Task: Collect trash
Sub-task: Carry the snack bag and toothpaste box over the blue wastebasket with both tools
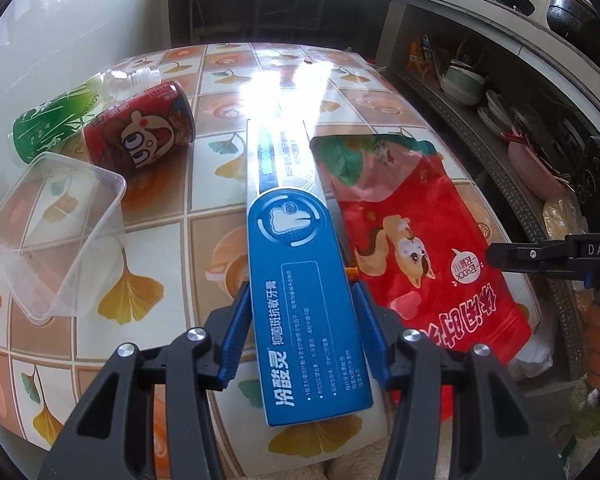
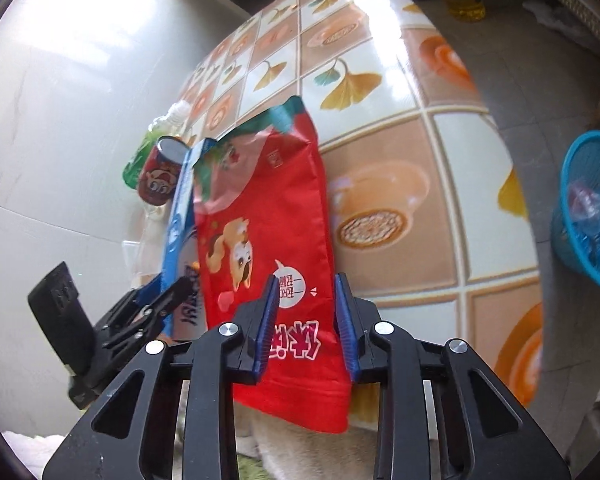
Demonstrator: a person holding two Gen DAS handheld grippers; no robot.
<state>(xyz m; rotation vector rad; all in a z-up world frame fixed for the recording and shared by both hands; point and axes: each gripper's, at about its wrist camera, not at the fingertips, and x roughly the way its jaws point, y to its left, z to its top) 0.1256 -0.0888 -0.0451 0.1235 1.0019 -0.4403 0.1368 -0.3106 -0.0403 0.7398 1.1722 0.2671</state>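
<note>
A long blue toothpaste box (image 1: pixel 300 280) lies on the tiled table (image 1: pixel 204 240), its near end over the front edge. My left gripper (image 1: pixel 300 292) is shut on it, both blue pads against its long sides. Right of it lies a red snack bag (image 2: pixel 268 216), also overhanging the edge. My right gripper (image 2: pixel 306 292) straddles the bag's right strip: one pad lies over its face, the other at its right edge. The bag shows no crease there, so the jaws stand open. A red drink can (image 1: pixel 140 136), a green bottle (image 1: pixel 56 124) and a clear plastic tub (image 1: pixel 56 232) lie at the left.
A blue mesh basket (image 2: pixel 588 208) with wrappers in it stands on the floor to the right of the table. Dark shelves (image 1: pixel 480 92) with bowls and pots run along the right side. A white wall (image 2: pixel 60 120) borders the table's left.
</note>
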